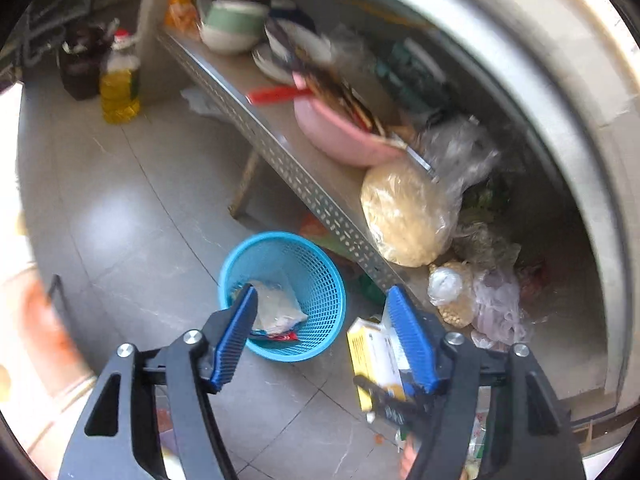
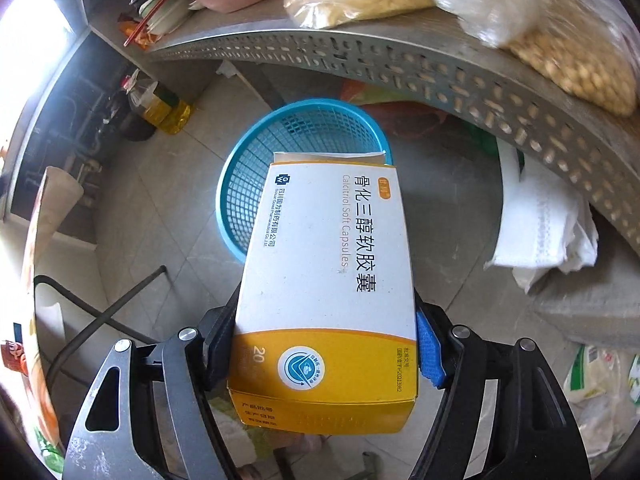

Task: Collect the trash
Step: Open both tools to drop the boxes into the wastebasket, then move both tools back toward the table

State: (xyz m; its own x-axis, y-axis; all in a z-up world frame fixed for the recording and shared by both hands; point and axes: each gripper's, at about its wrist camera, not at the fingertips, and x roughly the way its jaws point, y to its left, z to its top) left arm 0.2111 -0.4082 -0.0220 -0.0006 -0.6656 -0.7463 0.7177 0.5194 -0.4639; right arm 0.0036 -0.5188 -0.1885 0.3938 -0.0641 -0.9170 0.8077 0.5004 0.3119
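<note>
A blue mesh basket (image 1: 320, 256) stands on the tiled floor beside a metal shelf, with crumpled wrappers (image 1: 276, 308) lying inside it. My left gripper (image 1: 322, 294) hangs over the basket's near rim, jaws open and nothing between the blue pads. My right gripper (image 2: 326, 316) is shut on a white and yellow medicine box (image 2: 328, 264), held lengthwise just above and in front of the basket (image 2: 240, 184). The same box (image 1: 374, 354) shows in the left wrist view, to the right of the basket. The box hides the right gripper's fingertips.
A perforated metal shelf (image 1: 304, 184) carries a pink basin (image 1: 336, 132), bowls and plastic bags of dry food (image 1: 404, 212). An oil bottle (image 1: 120, 84) stands on the floor at the far left. White sacks (image 2: 540, 232) lie under the shelf. Black chair legs (image 2: 120, 304) cross the floor at left.
</note>
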